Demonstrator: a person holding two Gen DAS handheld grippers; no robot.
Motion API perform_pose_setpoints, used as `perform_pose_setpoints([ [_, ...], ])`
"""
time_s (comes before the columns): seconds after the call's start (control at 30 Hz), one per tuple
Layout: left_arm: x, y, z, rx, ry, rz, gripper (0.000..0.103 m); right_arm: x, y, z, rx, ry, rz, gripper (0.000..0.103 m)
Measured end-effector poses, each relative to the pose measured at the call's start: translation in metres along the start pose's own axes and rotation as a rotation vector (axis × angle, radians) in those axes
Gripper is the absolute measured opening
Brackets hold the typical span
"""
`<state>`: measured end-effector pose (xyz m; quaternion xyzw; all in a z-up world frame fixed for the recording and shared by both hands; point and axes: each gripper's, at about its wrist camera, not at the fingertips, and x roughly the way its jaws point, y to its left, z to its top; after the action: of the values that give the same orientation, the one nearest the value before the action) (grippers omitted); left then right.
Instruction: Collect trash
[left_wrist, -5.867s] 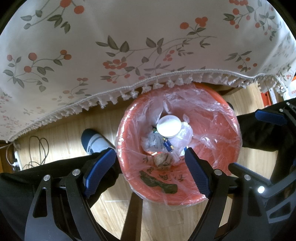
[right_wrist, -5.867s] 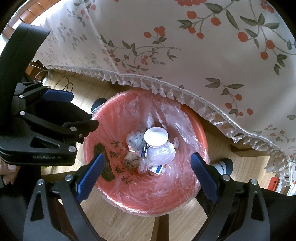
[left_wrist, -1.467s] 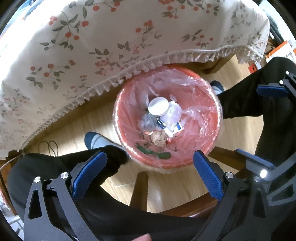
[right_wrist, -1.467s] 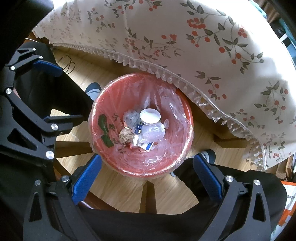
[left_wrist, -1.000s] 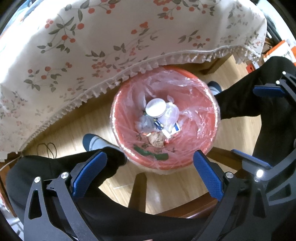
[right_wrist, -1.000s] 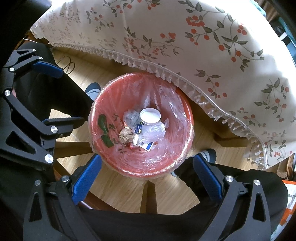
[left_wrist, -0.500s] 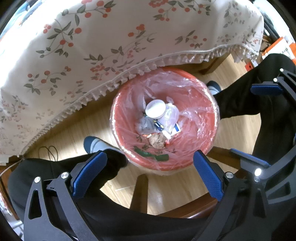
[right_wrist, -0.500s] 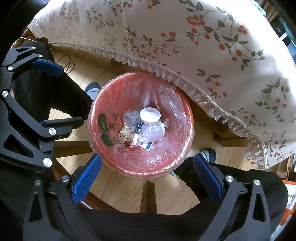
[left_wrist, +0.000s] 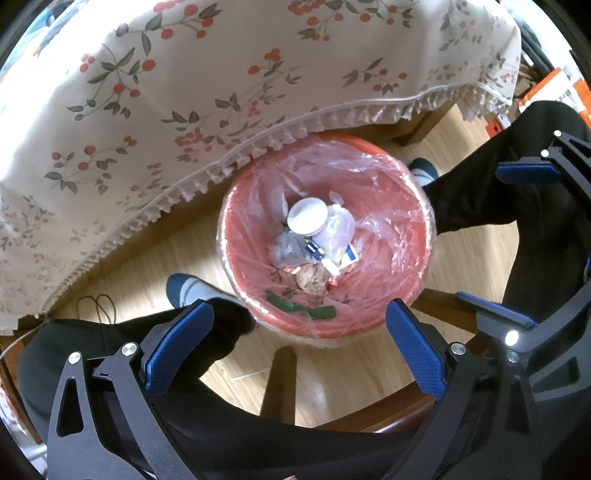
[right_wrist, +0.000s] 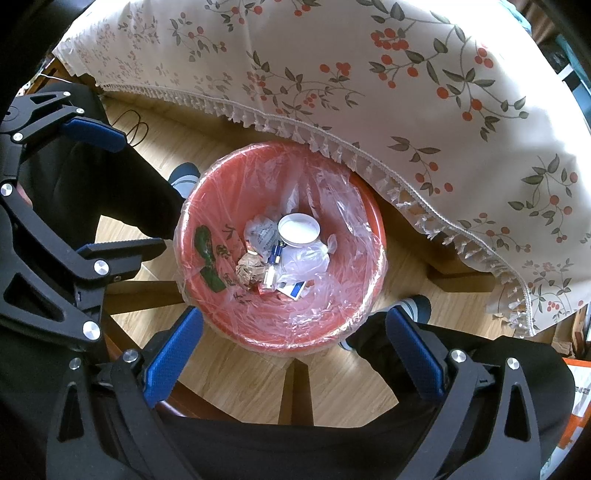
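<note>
The trash (right_wrist: 275, 254) lay at the bottom of the red bin (left_wrist: 424, 258), which stood on the wooden floor (left_wrist: 122, 273) between the person's feet, its far rim tucked under the fringe of the floral tablecloth (right_wrist: 406, 92). The bin was lined with a clear plastic bag (right_wrist: 332, 206). Contents visible: a white round lid (right_wrist: 298, 229) uppermost, a crumpled brown paper wad (right_wrist: 249, 271), a knotted clear bag (right_wrist: 306, 260), a small blue-and-white packet (right_wrist: 293, 288) and dark green scraps (right_wrist: 205, 254) against the near-left wall.

The bin lay directly ahead of and below both grippers, centred between each pair of fingers. The left gripper (left_wrist: 299, 347) had its jaws spread wide and held nothing. The right gripper (right_wrist: 293, 354) was likewise spread and empty. Neither appeared clearly nearer. No loose trash was visible outside the bin; judged from this, the deposit step seemed complete.
</note>
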<state>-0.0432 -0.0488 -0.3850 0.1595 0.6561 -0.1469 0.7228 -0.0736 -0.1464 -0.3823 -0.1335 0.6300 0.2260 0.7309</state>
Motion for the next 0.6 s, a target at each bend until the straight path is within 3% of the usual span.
perform_pose_setpoints([
  [0.6, 0.0022, 0.0075, 0.0011, -0.018, 0.019, 0.01, 0.097, 0.0005, -0.0007, 0.0003, -0.001, 0.0, -0.001, 0.098],
])
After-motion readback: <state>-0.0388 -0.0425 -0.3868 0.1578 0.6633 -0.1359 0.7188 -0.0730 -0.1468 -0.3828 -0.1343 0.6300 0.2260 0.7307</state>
